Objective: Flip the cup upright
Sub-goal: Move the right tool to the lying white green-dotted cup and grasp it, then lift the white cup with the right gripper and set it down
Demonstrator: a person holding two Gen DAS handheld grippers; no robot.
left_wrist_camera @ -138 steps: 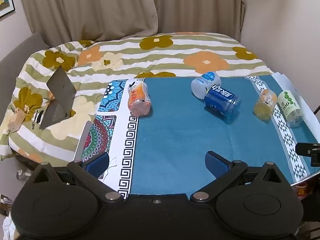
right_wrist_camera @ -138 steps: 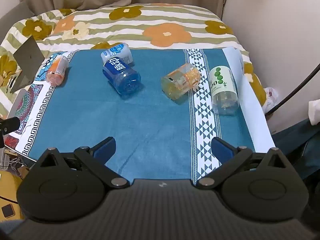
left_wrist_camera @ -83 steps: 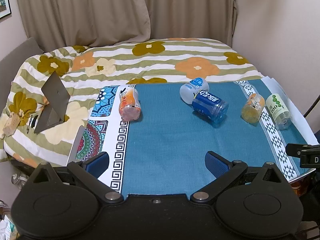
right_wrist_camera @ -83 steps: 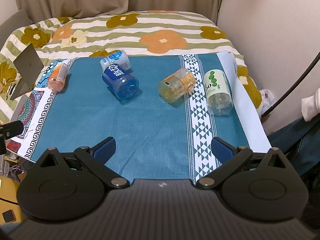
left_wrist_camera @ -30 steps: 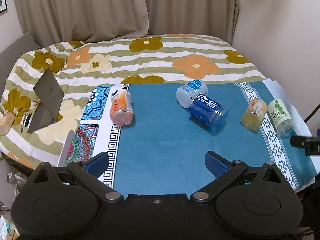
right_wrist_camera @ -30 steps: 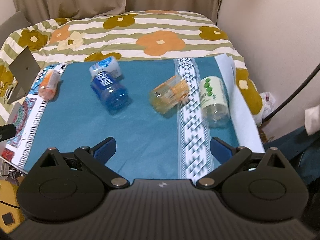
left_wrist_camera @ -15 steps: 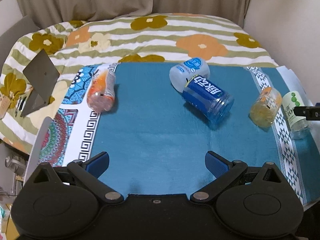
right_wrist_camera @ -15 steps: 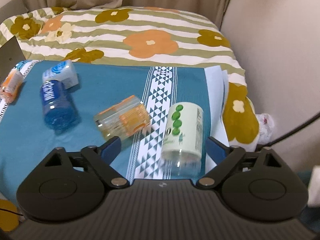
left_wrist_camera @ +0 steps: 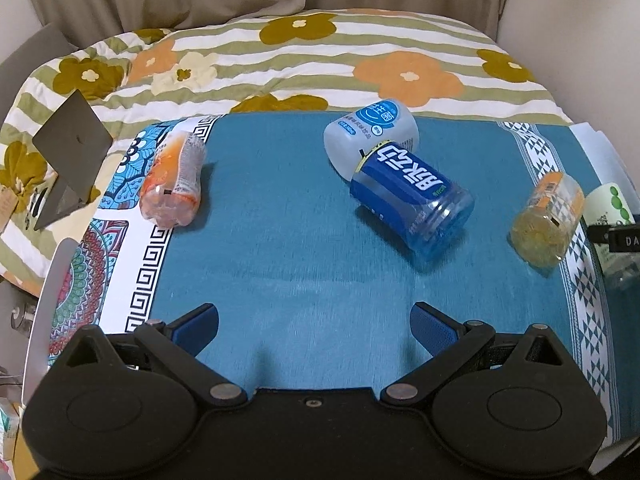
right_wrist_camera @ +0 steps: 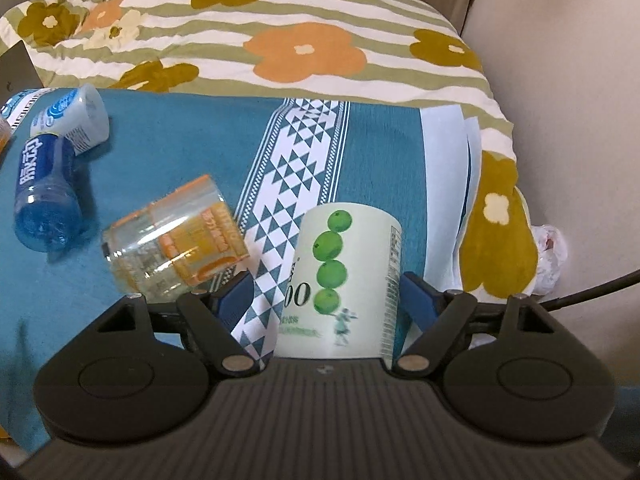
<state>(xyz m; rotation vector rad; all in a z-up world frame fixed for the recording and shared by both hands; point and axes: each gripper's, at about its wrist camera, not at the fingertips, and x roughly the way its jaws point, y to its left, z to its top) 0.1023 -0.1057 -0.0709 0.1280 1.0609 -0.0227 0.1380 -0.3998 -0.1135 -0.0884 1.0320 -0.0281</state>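
Observation:
Several cups lie on their sides on a blue cloth (left_wrist_camera: pixel 280 248). A white cup with green dots (right_wrist_camera: pixel 344 280) lies between the open fingers of my right gripper (right_wrist_camera: pixel 326 300); the pads stand a little off its sides. It shows at the right edge of the left wrist view (left_wrist_camera: pixel 608 208). An orange-labelled clear cup (right_wrist_camera: pixel 176 240) lies just to its left, also in the left wrist view (left_wrist_camera: pixel 548 220). My left gripper (left_wrist_camera: pixel 314 328) is open and empty above the cloth's near part.
A blue cup (left_wrist_camera: pixel 412 196) leans against a white cup (left_wrist_camera: pixel 370 132) at mid cloth. An orange cup (left_wrist_camera: pixel 174 180) lies at the left. A grey stand (left_wrist_camera: pixel 68 152) sits on the flowered blanket (left_wrist_camera: pixel 320 60). A wall (right_wrist_camera: pixel 580 80) is close on the right.
My right gripper has moved forward and right until the green-dotted cup lies between its open fingers. My left gripper has moved forward over the cloth.

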